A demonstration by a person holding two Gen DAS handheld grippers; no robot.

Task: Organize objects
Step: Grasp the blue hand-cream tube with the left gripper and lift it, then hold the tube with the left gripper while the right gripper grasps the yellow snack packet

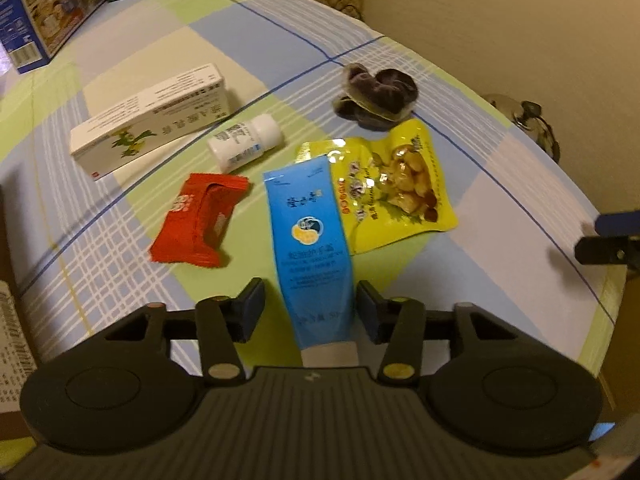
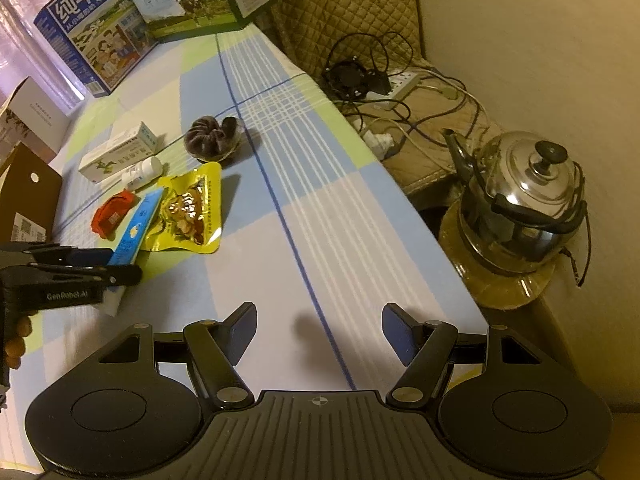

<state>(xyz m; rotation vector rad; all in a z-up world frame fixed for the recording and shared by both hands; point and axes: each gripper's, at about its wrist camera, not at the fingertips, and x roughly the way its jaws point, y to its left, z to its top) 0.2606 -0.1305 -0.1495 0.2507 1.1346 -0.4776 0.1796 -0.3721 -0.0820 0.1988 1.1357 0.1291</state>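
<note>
— Where are the left tongs (image 1: 310,312) now?

— Low over the counter (image 1: 500,184), with the blue tube (image 1: 310,232) lying between the two pads. The jaws stand apart; there is a gap on each side of the tube, so I think they have not closed on it yet.

— And the right tongs (image 2: 318,334)?

— Spread wide and holding nothing, over a bare part of the checked cloth, well apart from the things.

— So how much of the tidying is done?

— Very little, I judge. Everything lies loose in one group. The tube rests partly on the yellow snack pouch (image 1: 400,184). Just beside it is the red wrapper (image 1: 196,220), and behind them are the white bottle (image 1: 246,142) on its side and the long white box (image 1: 148,124). The dark scrunchie (image 1: 374,96) sits farther back. I cannot see where the things should go.

— What are they made of?

— The tube looks like soft, smooth plastic, flat at the far end and round near its white cap. The pouch is shiny foil with crimped edges. The wrapper is crinkled and torn open. The bottle is hard and round, so it may roll. The box is stiff card. The scrunchie looks velvety and folded.
</note>
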